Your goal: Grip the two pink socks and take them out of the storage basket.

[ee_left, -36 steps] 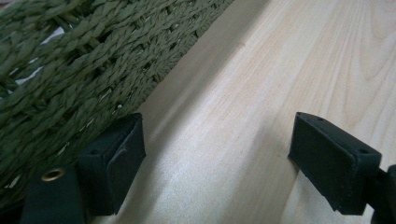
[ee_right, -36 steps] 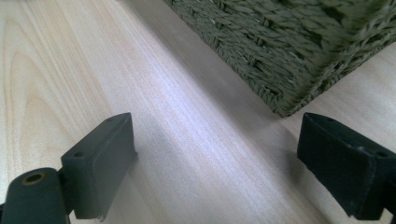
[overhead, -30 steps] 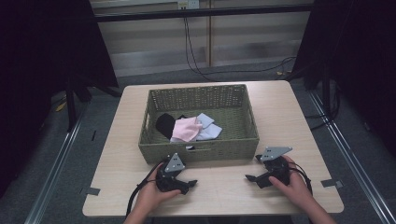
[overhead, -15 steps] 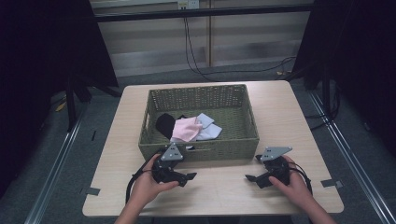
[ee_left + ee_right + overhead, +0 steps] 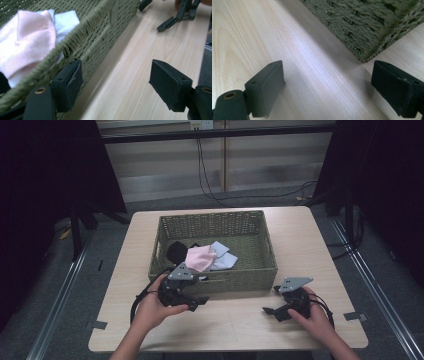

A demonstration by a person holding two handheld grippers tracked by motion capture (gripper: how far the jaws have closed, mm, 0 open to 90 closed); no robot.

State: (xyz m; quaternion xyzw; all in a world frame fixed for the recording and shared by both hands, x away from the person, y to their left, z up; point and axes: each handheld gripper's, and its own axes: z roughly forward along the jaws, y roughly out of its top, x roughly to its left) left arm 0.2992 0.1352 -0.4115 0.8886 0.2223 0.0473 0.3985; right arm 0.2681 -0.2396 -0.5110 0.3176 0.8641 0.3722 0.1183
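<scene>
The left gripper (image 5: pixel 196 301) is wide open by the basket (image 5: pixel 220 282) (pink cloth (image 5: pixel 200 258) inside). The right gripper (image 5: pixel 271 311) is wide open over the table (image 5: pixel 235 325).

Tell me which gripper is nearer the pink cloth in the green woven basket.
Left. The left gripper is raised against the basket's front wall, just below the pink cloth; the right gripper sits on the table off the basket's right front corner.

The left tongs (image 5: pixel 116 83), jaws spread wide, sit against the woven basket (image 5: pixel 100 32) holding a pink cloth (image 5: pixel 27 40).
</scene>
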